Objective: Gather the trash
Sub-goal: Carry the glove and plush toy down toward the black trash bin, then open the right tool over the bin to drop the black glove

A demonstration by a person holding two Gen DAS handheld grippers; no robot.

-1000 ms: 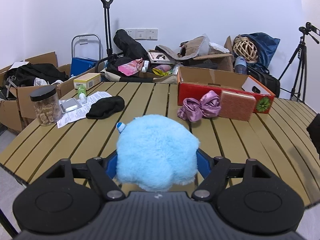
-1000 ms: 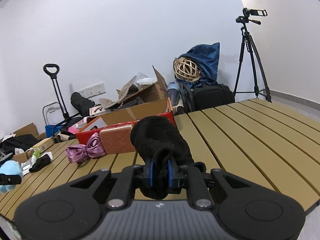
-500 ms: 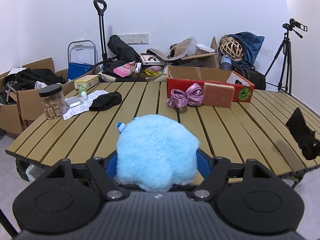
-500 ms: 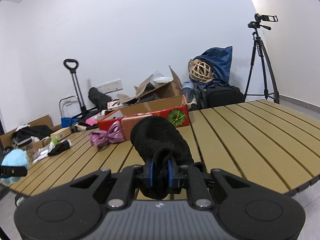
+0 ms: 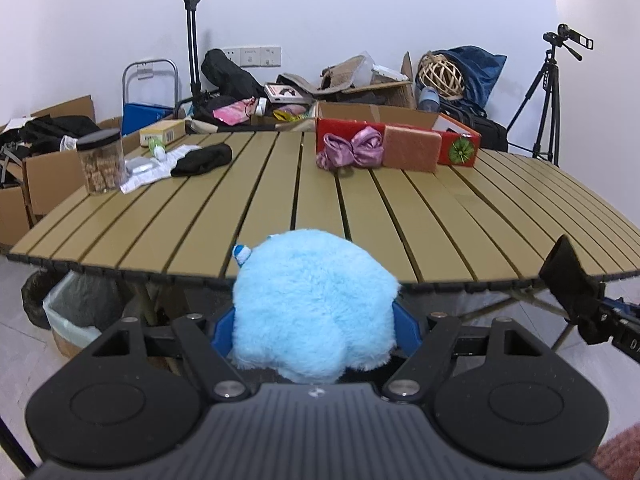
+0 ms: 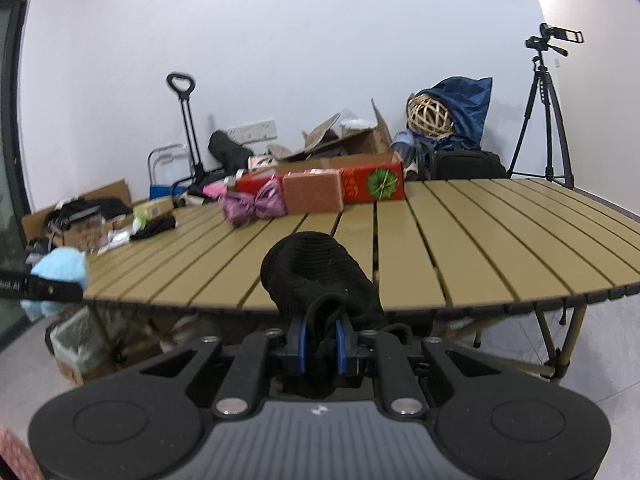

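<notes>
Blue fluffy toy (image 5: 316, 304) clamped in left gripper (image 5: 316, 332); black sock (image 6: 316, 276) in right gripper (image 6: 320, 344).

The left gripper (image 5: 316, 336) squeezes a fluffy blue toy (image 5: 314, 308) in front of the worktop (image 5: 280, 208).

Bin (image 5: 76, 304) partly hidden under table (image 5: 280, 216)

The room has plain white walls (image 5: 360, 8) and a pale tiled floor (image 6: 600, 360). A slatted wooden bench (image 5: 280, 208) fills the middle. Against the back wall there are open cardboard boxes (image 5: 52, 168), a folded hand trolley (image 5: 191, 40), dark bags and a row of wall sockets (image 5: 252, 56). A camera tripod (image 5: 548, 96) stands in the right corner (a small camera is mounted on top). The light is even and soft.
</notes>
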